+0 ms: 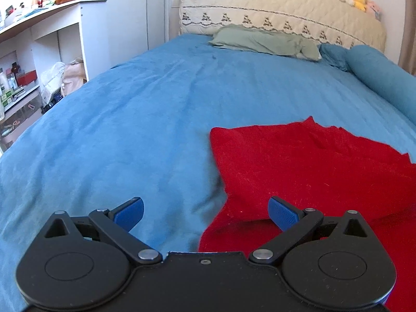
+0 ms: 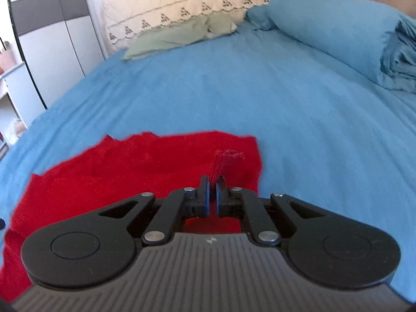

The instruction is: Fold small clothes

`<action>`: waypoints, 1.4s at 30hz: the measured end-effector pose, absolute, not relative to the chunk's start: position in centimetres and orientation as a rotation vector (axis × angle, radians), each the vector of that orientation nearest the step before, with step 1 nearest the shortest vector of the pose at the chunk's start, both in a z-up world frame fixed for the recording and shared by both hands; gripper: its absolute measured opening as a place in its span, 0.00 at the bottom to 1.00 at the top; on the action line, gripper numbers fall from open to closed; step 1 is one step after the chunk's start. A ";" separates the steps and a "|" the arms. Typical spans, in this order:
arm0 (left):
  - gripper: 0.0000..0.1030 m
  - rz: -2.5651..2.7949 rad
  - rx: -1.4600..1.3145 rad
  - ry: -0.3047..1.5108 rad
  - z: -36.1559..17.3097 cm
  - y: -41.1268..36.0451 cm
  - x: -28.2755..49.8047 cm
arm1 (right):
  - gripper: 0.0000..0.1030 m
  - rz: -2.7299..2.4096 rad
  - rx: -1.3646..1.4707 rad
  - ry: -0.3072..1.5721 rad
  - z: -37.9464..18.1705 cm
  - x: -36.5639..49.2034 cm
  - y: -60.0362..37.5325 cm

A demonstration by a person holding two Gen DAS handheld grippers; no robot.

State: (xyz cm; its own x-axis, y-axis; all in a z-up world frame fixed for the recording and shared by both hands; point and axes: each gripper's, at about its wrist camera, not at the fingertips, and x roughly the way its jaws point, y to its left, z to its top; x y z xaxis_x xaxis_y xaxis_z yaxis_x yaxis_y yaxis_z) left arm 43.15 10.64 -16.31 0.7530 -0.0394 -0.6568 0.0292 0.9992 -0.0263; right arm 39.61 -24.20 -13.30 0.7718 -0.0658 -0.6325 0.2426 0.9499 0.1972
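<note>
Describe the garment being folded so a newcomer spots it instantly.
Start at the bed under the blue bedspread. On its near part lies the red garment, pinched by the right gripper. It is the only red cloth; the pale green pillow lies by the headboard.

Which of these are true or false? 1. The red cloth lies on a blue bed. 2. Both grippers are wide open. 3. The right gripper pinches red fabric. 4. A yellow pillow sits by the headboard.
1. True: the red cloth lies on the blue bed.
2. False: only the left gripper is open; the right gripper is shut.
3. True: a bunch of the cloth stands between its pads.
4. False: the pillow is pale green.
</note>
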 end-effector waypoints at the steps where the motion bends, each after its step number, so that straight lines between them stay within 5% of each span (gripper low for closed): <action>1: 1.00 -0.042 -0.010 0.716 -16.3 10.4 43.2 | 0.19 -0.174 0.280 0.678 -13.7 39.6 -24.4; 10: 1.00 -0.114 0.010 0.695 -15.3 7.7 44.3 | 0.26 -0.183 0.214 0.735 -14.8 40.0 -24.1; 12: 1.00 -0.146 0.011 0.687 -14.7 7.0 44.3 | 0.46 -0.189 0.197 0.690 -13.9 39.2 -23.9; 14: 1.00 -0.172 0.027 0.666 -14.2 6.2 44.3 | 0.85 -0.173 0.178 0.612 -12.8 38.1 -23.2; 16: 1.00 -0.187 0.052 0.651 -14.0 5.3 44.5 | 0.92 -0.127 0.162 0.545 -12.1 37.2 -22.3; 32: 1.00 -0.226 0.062 0.732 -20.7 3.5 47.1 | 0.93 -0.073 0.115 0.667 -18.8 39.1 -20.7; 42: 1.00 -0.204 -0.038 0.680 -14.5 3.7 44.5 | 0.92 -0.041 0.155 0.590 -14.3 36.5 -21.1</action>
